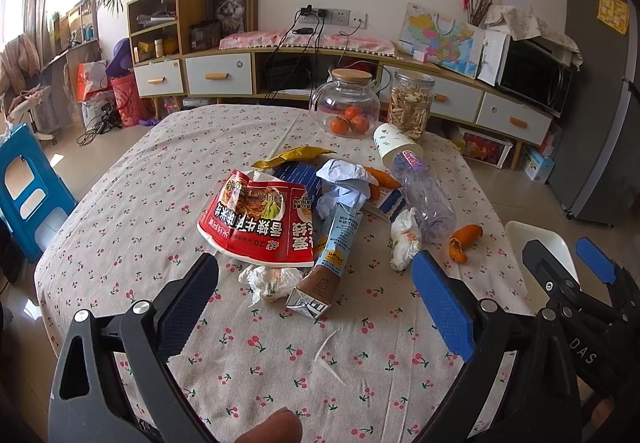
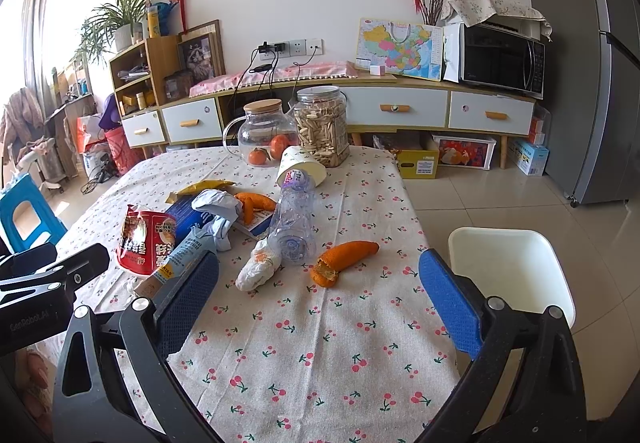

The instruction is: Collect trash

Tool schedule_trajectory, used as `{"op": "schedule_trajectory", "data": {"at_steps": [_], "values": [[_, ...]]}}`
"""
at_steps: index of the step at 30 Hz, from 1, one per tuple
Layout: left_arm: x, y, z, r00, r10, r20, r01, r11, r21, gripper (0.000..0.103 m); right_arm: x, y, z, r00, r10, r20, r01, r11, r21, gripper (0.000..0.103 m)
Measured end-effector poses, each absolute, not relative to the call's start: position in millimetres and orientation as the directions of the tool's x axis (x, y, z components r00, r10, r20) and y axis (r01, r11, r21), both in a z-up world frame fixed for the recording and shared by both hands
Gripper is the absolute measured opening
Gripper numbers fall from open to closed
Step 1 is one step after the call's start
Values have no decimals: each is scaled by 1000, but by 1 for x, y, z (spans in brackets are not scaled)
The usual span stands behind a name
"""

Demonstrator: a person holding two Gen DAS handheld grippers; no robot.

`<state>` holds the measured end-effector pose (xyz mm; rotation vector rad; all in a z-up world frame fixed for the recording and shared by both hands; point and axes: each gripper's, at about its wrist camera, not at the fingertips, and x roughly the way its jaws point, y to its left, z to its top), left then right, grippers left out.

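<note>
The left hand-held gripper (image 1: 316, 303) hangs above the near part of the tabletop (image 1: 120, 211), which wears a cloth with small cherries. Its two fingers stand wide apart and grasp nothing. The right hand-held gripper (image 2: 318, 293) is also spread wide and empty, above the near right part of the tabletop, and it shows at the right edge of the left view too.

The trash lies in a loose heap in the middle. A crushed red noodle cup (image 1: 256, 221) lies on its side on the left of the heap. Just near it lies a crumpled tissue (image 1: 268, 281), and beside that a flattened carton (image 1: 326, 263) points toward the left hand-held gripper. A ball of white paper (image 1: 344, 179) rests on top of a blue box (image 1: 298, 173), with a yellow wrapper (image 1: 294, 155) behind them. To the right, a clear bottle (image 2: 292, 219) lies with its neck inside a tipped paper cup (image 2: 300, 165). A second tissue (image 2: 258, 269) touches the base of the bottle. An orange peel (image 2: 344, 259) lies alone, just right of the bottle, and more peel (image 2: 254, 203) rests on the heap.

At the far edge stand a glass kettle (image 2: 262, 133) with oranges and a jar (image 2: 322, 123). A white bin (image 2: 508, 275) stands on the floor, right of the tabletop.
</note>
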<state>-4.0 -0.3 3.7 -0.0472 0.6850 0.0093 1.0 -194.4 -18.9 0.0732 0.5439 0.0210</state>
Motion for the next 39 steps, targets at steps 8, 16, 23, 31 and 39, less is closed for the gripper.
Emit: {"op": "schedule_trajectory", "data": {"at_steps": [8,16,23,31,39], "values": [[-2,5,-4,768,-3,-640,-31,999,-43,94,2,-194,-20,855,39,-517,0,997,74,96],[0,4,-5,766,-2,-643,-31,999,-41,94,2,-195,-21,854,39,-519,-1,997,73,96],[1,4,-5,766,-2,-643,-31,999,-41,94,2,-195,-21,853,39,-520,-2,997,71,96],[1,4,-5,766,-2,-643,-32,999,-41,94,2,-195,-21,853,38,-520,-2,997,71,96],[2,5,-8,763,0,-646,-35,999,-41,94,2,-195,-21,853,38,-521,-1,997,71,96]]}}
